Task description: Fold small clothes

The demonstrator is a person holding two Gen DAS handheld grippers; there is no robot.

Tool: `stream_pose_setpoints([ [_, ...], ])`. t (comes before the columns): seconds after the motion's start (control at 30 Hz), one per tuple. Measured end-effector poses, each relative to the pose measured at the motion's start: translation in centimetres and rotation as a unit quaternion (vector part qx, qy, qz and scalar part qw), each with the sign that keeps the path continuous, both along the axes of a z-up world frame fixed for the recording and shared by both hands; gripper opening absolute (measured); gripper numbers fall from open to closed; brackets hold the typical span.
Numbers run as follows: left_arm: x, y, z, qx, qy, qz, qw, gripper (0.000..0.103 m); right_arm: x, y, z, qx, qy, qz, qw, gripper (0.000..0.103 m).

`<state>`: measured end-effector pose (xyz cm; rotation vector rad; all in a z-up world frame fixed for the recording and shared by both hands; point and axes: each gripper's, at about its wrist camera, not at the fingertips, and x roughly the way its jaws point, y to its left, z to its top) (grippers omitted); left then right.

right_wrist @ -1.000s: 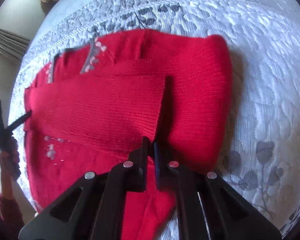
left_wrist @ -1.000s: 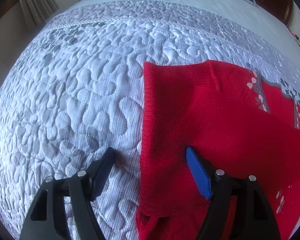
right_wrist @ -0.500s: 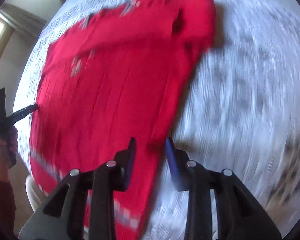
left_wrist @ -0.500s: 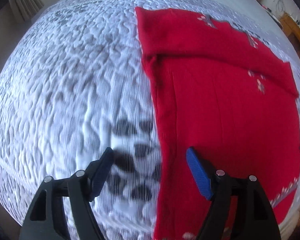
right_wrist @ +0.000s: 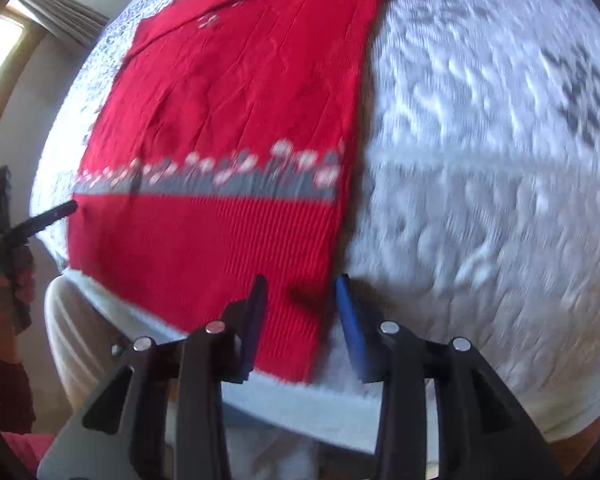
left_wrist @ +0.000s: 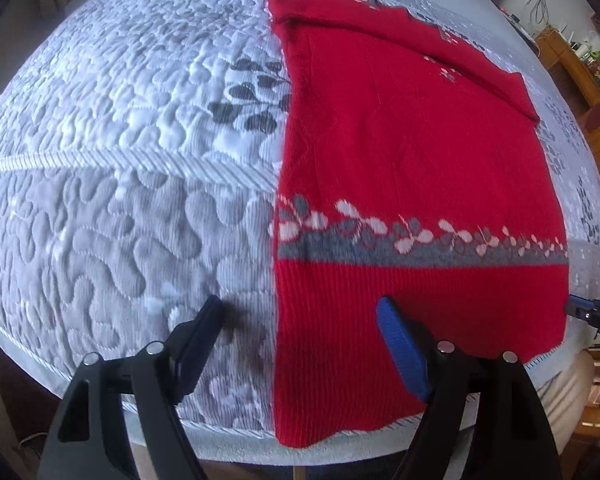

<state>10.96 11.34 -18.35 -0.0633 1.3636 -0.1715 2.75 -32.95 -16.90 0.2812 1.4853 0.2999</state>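
Both grippers, left [left_wrist: 300,324] and right [right_wrist: 302,298], hover jaws spread over red sweater [left_wrist: 412,152].

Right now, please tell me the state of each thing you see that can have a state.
red sweater: flat on the quilt, sleeves folded in, hem at the near edge.
left gripper: open, holding nothing, straddling the sweater's side edge.
right gripper: open, holding nothing, over the hem corner.
quilt: spread flat.

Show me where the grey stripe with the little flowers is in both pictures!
Left wrist view: the grey flowered band crosses the red sweater right of centre, above the ribbed hem.
Right wrist view: the same band runs left of centre, blurred.
Shared landmark: the ribbed hem just below it.
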Motion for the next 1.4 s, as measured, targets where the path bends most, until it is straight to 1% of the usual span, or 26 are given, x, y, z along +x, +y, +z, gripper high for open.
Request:
stream_pose_setpoints([
  [0.13, -1.8, -0.4, -0.3, -0.004, 0.005, -0.006, 1.0, 0.078, -1.5, 0.6, -0.8, 0.004, 0.013, 0.003, 1.0, 0.037],
  [0.2, -2.3, -0.4, -0.3, 0.0, 0.004, -0.004, 1.0, 0.07, -2.1, 0.7, -0.9, 0.006, 0.011, 0.006, 1.0, 0.034],
  [0.23, -2.6, -0.4, -0.4, 0.005, 0.004, -0.004, 1.0, 0.062, -2.4, 0.7, -0.9, 0.003, 0.009, 0.008, 1.0, 0.033],
  [0.27, -3.1, -0.5, -0.4, 0.011, 0.003, -0.005, 0.9999, 0.057, -2.5, 0.7, -0.9, 0.004, 0.009, 0.008, 1.0, 0.03],
  [0.3, -3.3, -0.5, -0.4, 0.014, 0.001, -0.006, 0.9999, 0.053, -2.6, 0.8, -0.9, 0.009, 0.009, 0.007, 1.0, 0.024],
  [0.33, -3.4, -0.4, -0.4, 0.012, 0.002, -0.005, 0.9999, 0.043, -2.6, 1.0, -1.0, 0.019, 0.011, 0.007, 1.0, 0.019],
  [0.37, -3.8, -0.3, -0.3, 0.006, 0.005, -0.001, 1.0, 0.033, -2.7, 0.7, -1.0, 0.033, 0.014, 0.007, 0.999, 0.011],
  [0.4, -4.0, 0.0, -0.1, -0.002, 0.008, 0.002, 1.0, 0.027, -2.7, 0.9, -0.8, 0.044, 0.012, 0.011, 0.999, 0.008],
  [0.43, -4.1, 0.3, -0.1, -0.014, 0.012, 0.001, 0.9998, 0.013, -2.6, 1.1, -0.7, 0.047, 0.007, 0.014, 0.999, 0.008],
  [0.47, -4.1, 0.7, -0.1, -0.037, 0.023, 0.008, 0.999, 0.009, -2.6, 1.3, -0.4, 0.054, 0.003, 0.017, 0.998, 0.007],
  [0.57, -4.4, 1.7, 0.1, -0.082, 0.035, 0.037, 0.9954, 0.008, -2.1, 1.1, 0.6, 0.09, -0.005, 0.013, 0.996, 0.007],
  [0.67, -3.8, 2.7, 1.6, -0.123, 0.026, 0.047, 0.9909, 0.008, -1.1, 0.5, 2.5, 0.109, -0.022, 0.011, 0.994, 0.007],
  [0.73, -3.0, 3.0, 2.8, -0.134, 0.015, 0.049, 0.9896, 0.008, 0.0, 0.2, 3.8, 0.115, -0.035, 0.01, 0.993, 0.007],
  [0.77, -2.0, 3.1, 3.5, -0.138, 0.008, 0.048, 0.9892, 0.008, 0.8, 0.0, 4.5, 0.117, -0.042, 0.01, 0.992, 0.007],
  [0.87, 0.3, 3.2, 4.6, -0.135, -0.009, 0.052, 0.9894, 0.008, 2.9, -0.6, 5.7, 0.101, -0.057, 0.009, 0.993, 0.007],
  [1.0, 4.4, 2.3, 4.3, -0.135, -0.015, 0.065, 0.9886, 0.008, 6.6, -1.8, 5.5, 0.09, -0.056, -0.003, 0.994, 0.007],
  [1.1, 7.6, 1.3, 3.5, -0.13, -0.014, 0.073, 0.9887, 0.008, 9.5, -2.5, 4.6, 0.08, -0.048, -0.014, 0.996, 0.007],
  [1.27, 11.9, 0.7, 1.9, -0.117, -0.015, 0.084, 0.9896, 0.008, 14.6, -3.8, 1.7, 0.077, -0.021, -0.044, 0.996, 0.007],
  [1.33, 13.2, 0.2, 0.9, -0.102, -0.008, 0.084, 0.9912, 0.009, 16.0, -4.0, 0.4, 0.071, -0.009, -0.053, 0.996, 0.008],
  [1.37, 13.9, 0.1, 0.2, -0.097, 0.0, 0.086, 0.9916, 0.013, 16.6, -4.1, -0.2, 0.065, -0.003, -0.054, 0.996, 0.014],
  [1.4, 14.2, 0.2, -0.1, -0.098, 0.003, 0.087, 0.9914, 0.014, 16.8, -4.2, -0.5, 0.057, -0.001, -0.055, 0.997, 0.023],
])
